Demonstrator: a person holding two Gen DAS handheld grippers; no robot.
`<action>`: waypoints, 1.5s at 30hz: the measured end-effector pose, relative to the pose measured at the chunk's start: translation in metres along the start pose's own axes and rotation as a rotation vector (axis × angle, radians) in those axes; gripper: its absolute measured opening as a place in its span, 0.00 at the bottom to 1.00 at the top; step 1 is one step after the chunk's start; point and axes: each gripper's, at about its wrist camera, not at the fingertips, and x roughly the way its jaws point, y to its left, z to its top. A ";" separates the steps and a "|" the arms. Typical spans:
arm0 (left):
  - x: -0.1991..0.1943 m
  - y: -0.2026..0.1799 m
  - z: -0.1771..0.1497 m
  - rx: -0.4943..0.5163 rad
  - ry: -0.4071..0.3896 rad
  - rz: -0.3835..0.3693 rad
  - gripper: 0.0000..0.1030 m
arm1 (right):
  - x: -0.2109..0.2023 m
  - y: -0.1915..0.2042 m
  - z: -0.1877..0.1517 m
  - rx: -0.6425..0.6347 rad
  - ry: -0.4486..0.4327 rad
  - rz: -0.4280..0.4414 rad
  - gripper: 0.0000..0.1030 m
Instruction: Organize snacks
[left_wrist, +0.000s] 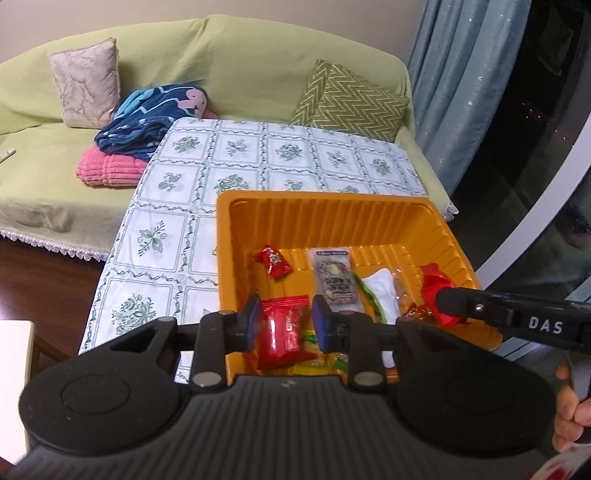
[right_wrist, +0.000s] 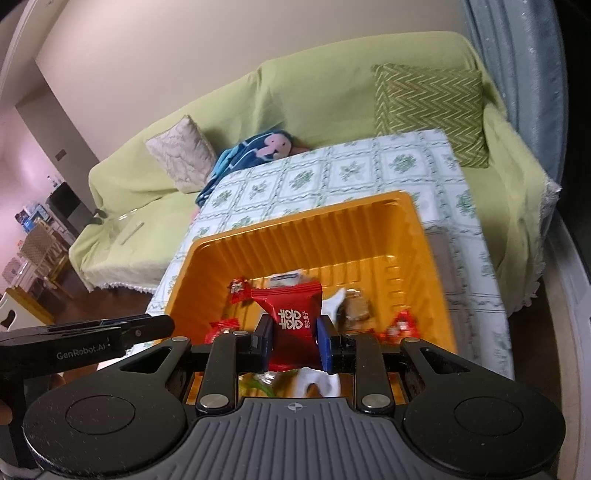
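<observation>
An orange plastic tray (left_wrist: 332, 206) stands on the tablecloth and holds several snack packets. My left gripper (left_wrist: 285, 320) hangs over the tray's near end, jaws apart, with a red packet (left_wrist: 282, 338) lying in the tray below the gap. My right gripper (right_wrist: 293, 341) is shut on a red packet with white characters (right_wrist: 295, 314) and holds it above the tray (right_wrist: 295, 229). In the left wrist view that gripper (left_wrist: 448, 301) comes in from the right with the red packet (left_wrist: 436, 291). A small red candy (left_wrist: 272, 261) and a grey packet (left_wrist: 335, 277) lie further in.
The table has a green-and-white floral cloth (left_wrist: 177, 229). A green sofa (left_wrist: 240, 66) stands behind it with a beige cushion (left_wrist: 86, 83), a zigzag cushion (left_wrist: 351, 99) and a blue blanket (left_wrist: 147, 122). Blue curtains (left_wrist: 472, 74) hang at the right.
</observation>
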 end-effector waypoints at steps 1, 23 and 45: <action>0.000 0.002 0.000 -0.004 -0.001 0.001 0.26 | 0.004 0.002 0.001 0.000 0.004 0.004 0.25; -0.007 0.023 -0.007 -0.038 0.011 0.016 0.31 | 0.041 0.044 0.023 0.078 -0.055 0.092 0.49; -0.064 -0.008 -0.034 -0.047 0.025 0.001 0.36 | -0.062 0.007 -0.028 0.118 -0.004 -0.068 0.71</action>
